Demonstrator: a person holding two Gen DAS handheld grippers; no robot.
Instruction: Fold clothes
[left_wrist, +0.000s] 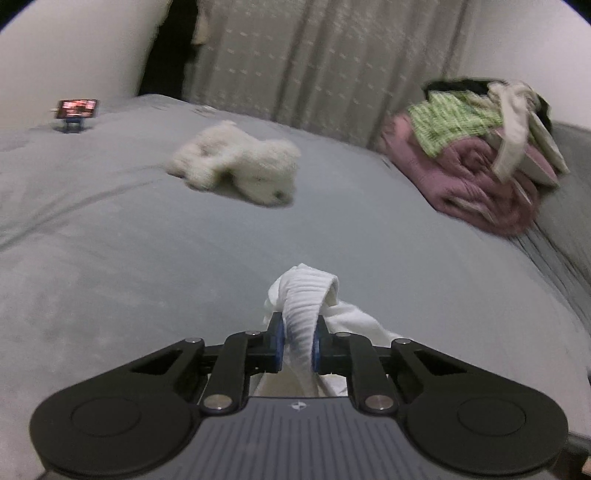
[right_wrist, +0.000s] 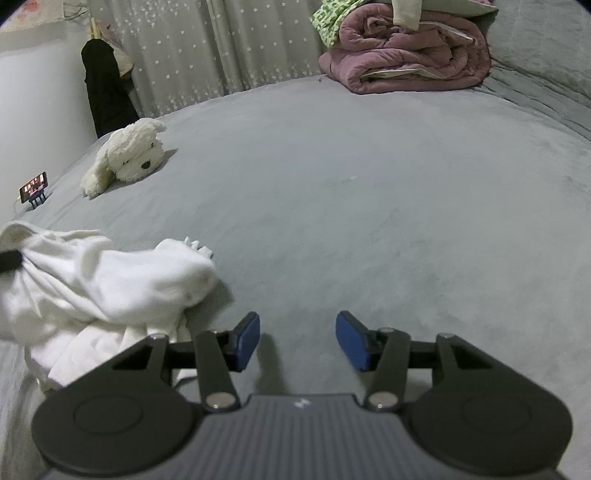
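The left gripper (left_wrist: 297, 347) was clenched on a ribbed band of the crumpled white cotton garment (right_wrist: 110, 288), the strip pinched between its blue pads (left_wrist: 279, 345) and looping out past the fingertips before falling back to the bunched cloth below; in the right wrist view that same garment lay heaped on the grey plush bedspread (right_wrist: 369, 221), to the left of the right gripper (right_wrist: 297, 341) and just beside its left finger, one edge drawn out toward the frame's left border where a dark piece, probably the other tool's finger, met it; the right gripper stood released, jaws parted over bare bedspread with nothing between them, angled downward and close above the surface; the relation that mattered, then, was sideways: the heap sat left of the free gripper, its long axis running roughly left to right from the held edge toward a rounded lump near the free gripper, so that near end was the right hand's to take; I judged the task barely begun, the cloth not yet spread flat, and the next move likely a short reach leftward for an opposite edge; taking the heap as landmark, the cream plush toy dog (right_wrist: 125, 158) lay well beyond it, a small phone on a stand (right_wrist: 34, 187) beyond and left of it, and the rolled mauve quilt topped with a green checked cloth (right_wrist: 406, 62) far beyond and to its right, against the pale curtain (right_wrist: 221, 55).
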